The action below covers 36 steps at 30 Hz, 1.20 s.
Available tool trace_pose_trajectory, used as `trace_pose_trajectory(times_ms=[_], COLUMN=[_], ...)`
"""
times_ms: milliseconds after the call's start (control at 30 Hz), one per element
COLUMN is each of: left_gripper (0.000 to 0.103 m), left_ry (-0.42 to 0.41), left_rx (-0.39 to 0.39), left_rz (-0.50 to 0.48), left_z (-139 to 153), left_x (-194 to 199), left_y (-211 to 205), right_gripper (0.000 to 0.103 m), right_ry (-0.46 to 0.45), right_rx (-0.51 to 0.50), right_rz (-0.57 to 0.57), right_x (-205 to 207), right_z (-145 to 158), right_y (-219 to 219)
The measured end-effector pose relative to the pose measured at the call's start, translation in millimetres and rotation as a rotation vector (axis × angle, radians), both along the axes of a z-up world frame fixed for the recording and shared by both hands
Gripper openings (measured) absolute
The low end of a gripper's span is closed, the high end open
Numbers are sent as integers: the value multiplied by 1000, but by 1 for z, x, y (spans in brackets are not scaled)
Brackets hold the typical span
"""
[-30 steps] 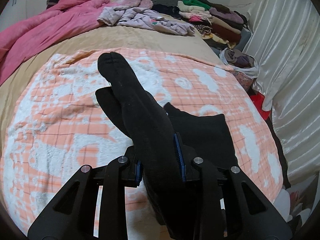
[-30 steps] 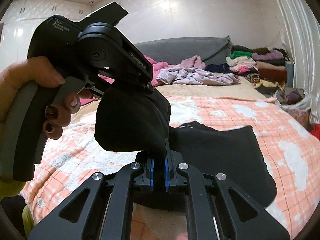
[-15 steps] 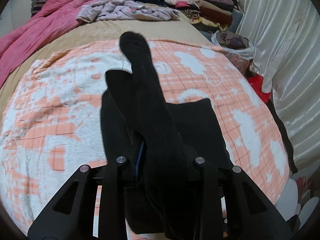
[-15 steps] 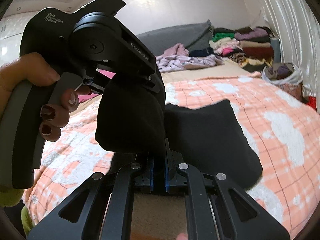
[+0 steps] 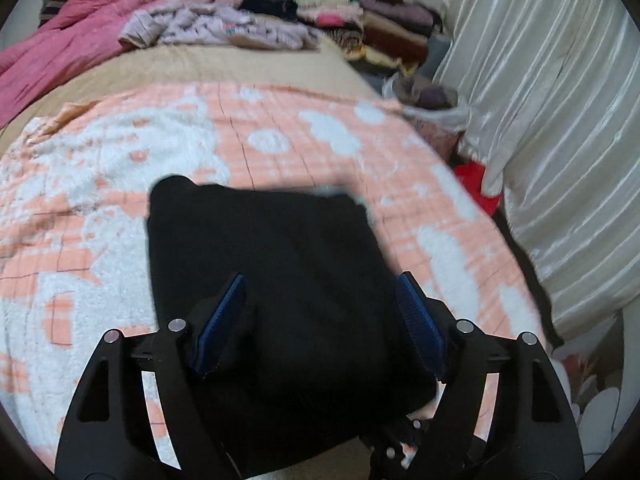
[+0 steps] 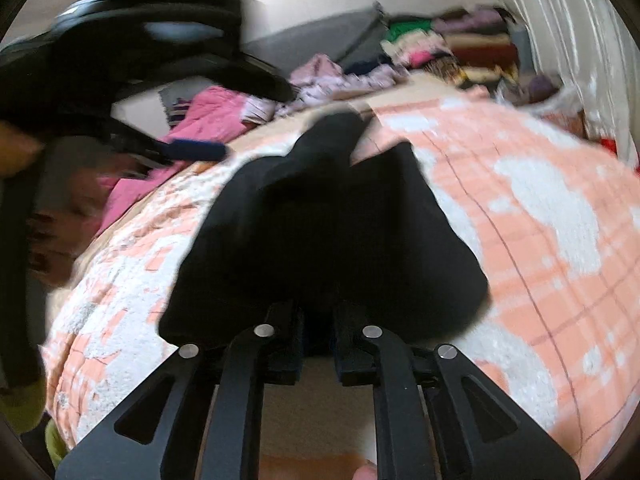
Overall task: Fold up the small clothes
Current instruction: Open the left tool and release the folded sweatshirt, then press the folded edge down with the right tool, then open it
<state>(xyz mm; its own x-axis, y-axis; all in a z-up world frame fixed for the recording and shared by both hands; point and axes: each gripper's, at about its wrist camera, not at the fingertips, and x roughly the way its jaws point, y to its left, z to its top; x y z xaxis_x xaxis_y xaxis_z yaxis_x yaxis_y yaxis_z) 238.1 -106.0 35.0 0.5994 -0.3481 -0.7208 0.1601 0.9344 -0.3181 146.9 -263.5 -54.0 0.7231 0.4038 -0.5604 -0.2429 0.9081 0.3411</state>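
Observation:
A black garment (image 5: 272, 248) lies folded in a rough rectangle on the orange-and-white blanket (image 5: 100, 184). My left gripper (image 5: 322, 280) hovers over its near end with the jaws opening wide. The blue pads (image 5: 222, 320) stand clear of the cloth below. In the blurred right wrist view the black garment (image 6: 320, 232) runs into my right gripper (image 6: 316, 332). Its jaws are starting to open, a narrow gap still filled with black cloth. The left gripper (image 6: 240, 116) shows at upper left, held by a hand (image 6: 52, 216).
A pink quilt (image 5: 68, 44) and lilac clothes (image 5: 216, 28) lie at the far end of the bed. A stack of folded clothes (image 5: 360, 16) stands at the back right, with a bag of clothes (image 5: 428, 100) below it. White curtains (image 5: 552, 120) hang close on the right.
The left jaws have spread wide and let go of the black leg, which now lies folded on the garment. The right gripper has sunk toward the bed and rolled, its gap a little wider.

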Motion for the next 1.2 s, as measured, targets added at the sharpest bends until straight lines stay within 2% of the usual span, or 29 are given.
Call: trace_pose_trajectory(times_ms=[133, 200, 300, 367, 500, 567, 600, 700, 833, 1000, 1067, 1133, 1200], left_gripper=[69, 69, 69, 69, 69, 69, 69, 69, 69, 69, 69, 69, 69], left_ry=[-41, -32, -24, -25, -37, -43, -48, -54, -41, -31, -31, -25, -12], left_rx=[3, 9, 37, 66, 127, 145, 150, 158, 142, 144, 150, 156, 155], left_rz=[76, 108, 138, 140, 133, 128, 126, 118, 110, 97, 95, 92, 93], left_z=[10, 8, 0, -6, -20, -24, -25, -29, -33, -36, -38, -40, -43], left_x=[-11, -16, -23, -27, -40, -45, -49, -53, -53, -51, -50, -48, -46], left_y=[25, 38, 52, 58, 63, 65, 66, 68, 72, 71, 69, 68, 69], right_gripper=[23, 25, 34, 57, 62, 76, 78, 79, 79, 80, 75, 68, 66], right_ry=[64, 75, 95, 102, 132, 150, 163, 213, 335, 393, 419, 418, 405], right_rx=[95, 120, 147, 167, 202, 218, 220, 235, 275, 282, 295, 256, 216], right_rz=[-11, -4, 2, 6, 20, 35, 47, 74, 119, 159, 164, 165, 172], right_x=[-2, -5, -8, -10, -4, 5, 11, 33, 69, 93, 104, 112, 115], right_z=[-8, -6, 0, 7, 19, 25, 28, 33, 23, 19, 16, 17, 19], right_y=[-21, -26, -34, -39, -50, -54, -54, -55, -52, -45, -44, -41, -36])
